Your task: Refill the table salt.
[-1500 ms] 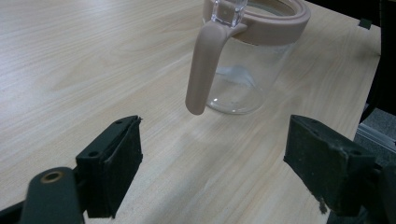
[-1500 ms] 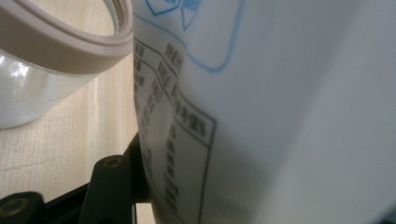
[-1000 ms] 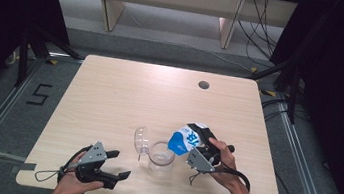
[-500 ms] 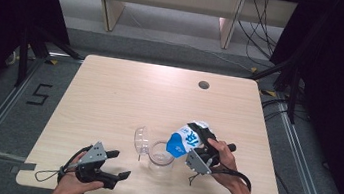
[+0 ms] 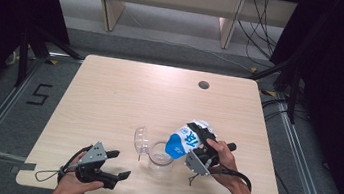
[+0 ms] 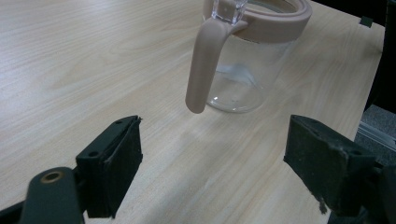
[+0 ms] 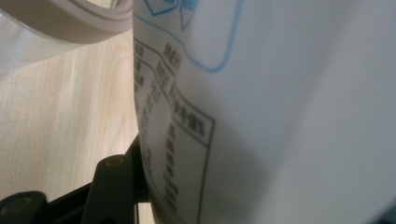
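Left gripper (image 5: 115,166) rests at the table's (image 5: 120,95) near edge, jaws wide apart, nothing between them, pointed at the jug. Clear jug (image 5: 160,153) with pink rim stands mid-front, flip lid (image 5: 140,139) open. Right gripper (image 5: 201,154) clamped on the blue-white carton (image 5: 187,139), tilted with its top over the jug's mouth.

Carton (image 5: 185,140) tipped slightly further — little else.
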Available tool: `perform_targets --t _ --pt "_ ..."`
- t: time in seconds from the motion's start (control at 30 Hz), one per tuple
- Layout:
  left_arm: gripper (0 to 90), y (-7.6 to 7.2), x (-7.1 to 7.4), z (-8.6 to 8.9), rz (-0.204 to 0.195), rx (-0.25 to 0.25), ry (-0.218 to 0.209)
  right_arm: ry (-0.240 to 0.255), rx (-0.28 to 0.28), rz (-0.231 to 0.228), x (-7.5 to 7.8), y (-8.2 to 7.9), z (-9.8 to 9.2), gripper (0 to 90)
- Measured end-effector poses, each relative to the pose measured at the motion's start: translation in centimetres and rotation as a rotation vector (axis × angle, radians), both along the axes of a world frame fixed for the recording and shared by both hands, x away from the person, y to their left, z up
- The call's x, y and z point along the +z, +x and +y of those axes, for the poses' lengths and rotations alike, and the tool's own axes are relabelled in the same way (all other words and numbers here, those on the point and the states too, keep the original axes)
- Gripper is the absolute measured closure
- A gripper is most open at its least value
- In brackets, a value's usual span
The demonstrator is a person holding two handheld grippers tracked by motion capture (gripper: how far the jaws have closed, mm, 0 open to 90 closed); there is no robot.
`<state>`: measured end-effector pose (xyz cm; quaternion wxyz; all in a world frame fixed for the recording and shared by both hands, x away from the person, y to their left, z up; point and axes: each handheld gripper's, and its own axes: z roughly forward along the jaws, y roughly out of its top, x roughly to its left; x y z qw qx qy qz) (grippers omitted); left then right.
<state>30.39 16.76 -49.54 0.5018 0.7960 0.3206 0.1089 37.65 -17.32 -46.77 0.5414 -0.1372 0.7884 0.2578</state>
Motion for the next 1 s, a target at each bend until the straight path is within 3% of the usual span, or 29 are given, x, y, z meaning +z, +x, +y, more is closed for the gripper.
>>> perform_targets --t 0.03,0.07,0.13,0.17,0.37,0.4,0.43,0.47,0.6,0.8,0.87,1.0 --pt "18.3 0.01 -0.01 0.00 -0.001 -0.001 -0.001 0.000 0.006 -0.011 0.03 0.02 0.01 44.8" --pt "18.3 0.01 -0.01 0.01 -0.001 0.000 0.000 0.003 -0.003 0.012 -0.06 -0.03 0.01 44.9" --pt "18.3 0.03 -0.04 0.00 -0.001 -0.001 -0.003 -0.028 0.025 -0.026 0.25 0.16 0.11 44.9" --pt "18.2 0.02 -0.04 0.00 -0.001 -0.001 -0.004 -0.004 0.000 -0.007 -0.04 -0.04 0.06 44.9" --pt "18.2 0.00 -0.02 0.01 -0.001 0.000 -0.002 -0.028 -0.015 -0.024 0.13 -0.17 0.20 45.1" --pt "18.2 0.00 -0.02 0.01 -0.001 0.000 -0.001 -0.065 0.013 -0.056 0.48 0.00 0.29 45.1" --pt "18.2 0.01 -0.03 0.00 0.000 -0.001 -0.003 -0.067 0.033 -0.073 0.52 0.14 0.34 45.1" --pt "18.2 0.04 -0.03 0.05 -0.002 -0.003 0.003 -0.019 -0.021 -0.024 0.02 -0.21 0.19 45.1" --pt "18.3 0.01 -0.03 0.01 -0.001 0.000 -0.001 -0.028 -0.021 -0.034 0.08 -0.28 0.19 45.1" --pt "18.2 0.00 -0.02 0.01 -0.001 0.000 -0.001 -0.079 -0.006 -0.072 0.22 -0.32 0.38 45.5" --pt "18.2 0.01 -0.04 0.00 -0.001 -0.001 -0.003 -0.121 0.016 -0.118 0.59 -0.25 0.47 45.5" --pt "18.2 0.00 -0.03 0.03 0.002 0.001 0.003 -0.117 0.010 -0.110 0.40 -0.27 0.46 45.6"
